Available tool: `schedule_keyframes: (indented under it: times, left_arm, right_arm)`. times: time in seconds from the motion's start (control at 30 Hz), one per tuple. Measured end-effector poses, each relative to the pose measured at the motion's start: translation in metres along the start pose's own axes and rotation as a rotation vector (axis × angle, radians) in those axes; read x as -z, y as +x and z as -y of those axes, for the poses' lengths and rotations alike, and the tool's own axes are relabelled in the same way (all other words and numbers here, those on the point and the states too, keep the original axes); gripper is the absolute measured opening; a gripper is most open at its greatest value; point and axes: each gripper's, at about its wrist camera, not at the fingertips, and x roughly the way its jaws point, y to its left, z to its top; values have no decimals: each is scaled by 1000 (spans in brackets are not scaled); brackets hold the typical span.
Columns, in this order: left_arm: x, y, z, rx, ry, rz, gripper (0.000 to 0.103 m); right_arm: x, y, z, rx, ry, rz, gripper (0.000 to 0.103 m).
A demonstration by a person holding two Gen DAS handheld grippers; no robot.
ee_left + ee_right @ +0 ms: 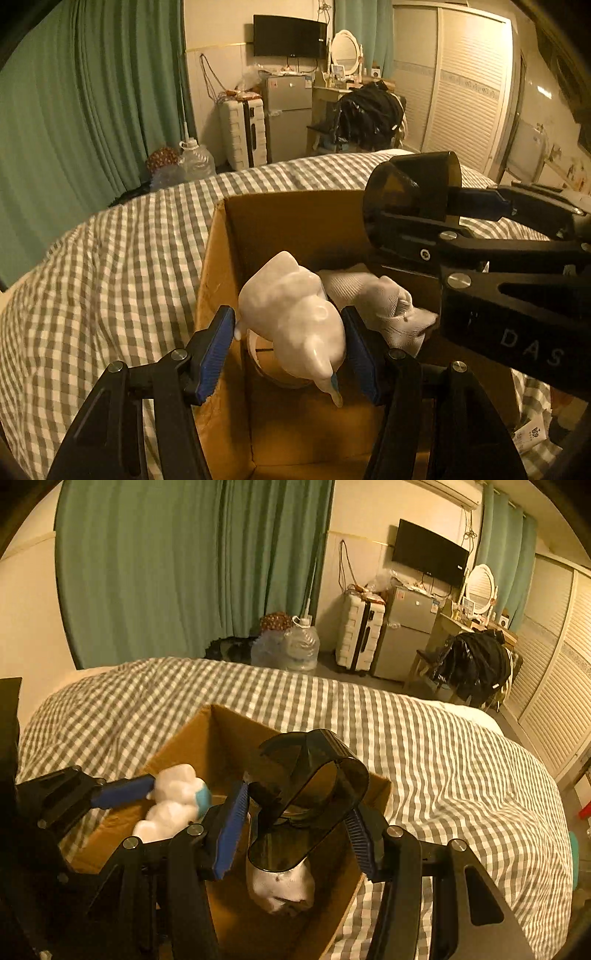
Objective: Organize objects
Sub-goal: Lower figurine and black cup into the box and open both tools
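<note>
An open cardboard box (pixel 221 258) (pixel 177 746) sits on the checked bed. My left gripper (pixel 291 350) holds a white figurine (pixel 295 314) over the box's left side; its left pad stands slightly off the figurine, its right pad touches it. The figurine also shows in the right wrist view (pixel 173 805). My right gripper (pixel 295 830) is shut on a dark translucent plastic container (pixel 310 794) (pixel 410 199), held tilted above the box. White rolled socks (pixel 380 306) (pixel 280 886) lie on the box floor.
The grey-and-white checked bedspread (pixel 110 277) (pixel 443 757) surrounds the box. Beyond the bed are green curtains (pixel 184 572), a white suitcase (pixel 360 635), a small fridge (pixel 406 635), water jugs (pixel 301 642) and a chair with dark clothes (pixel 476 664).
</note>
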Motion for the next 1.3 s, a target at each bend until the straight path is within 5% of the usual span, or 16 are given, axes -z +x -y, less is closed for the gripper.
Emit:
schedule_keyframes:
  times: [0.37, 0.5, 0.6, 0.73, 0.97, 1.3]
  left_arm:
    - [12, -4, -4, 27, 0, -14, 63]
    - [11, -11, -5, 15, 3, 7, 77]
    - [11, -19, -5, 10, -1, 24, 79]
    - [15, -36, -4, -20, -2, 37, 85]
    - [13, -100, 0, -35, -36, 91, 92]
    - [2, -231, 9, -90, -48, 224, 98]
  right_arm:
    - [19, 10, -3, -30, 23, -53, 51]
    - [23, 11, -2, -38, 37, -53, 52]
    - [25, 9, 2, -49, 53, -44, 71]
    - [25, -5, 5, -25, 66, -16, 73]
    - [18, -71, 0, 1, 62, 56, 82]
    - [6, -217, -22, 58, 11, 210, 86]
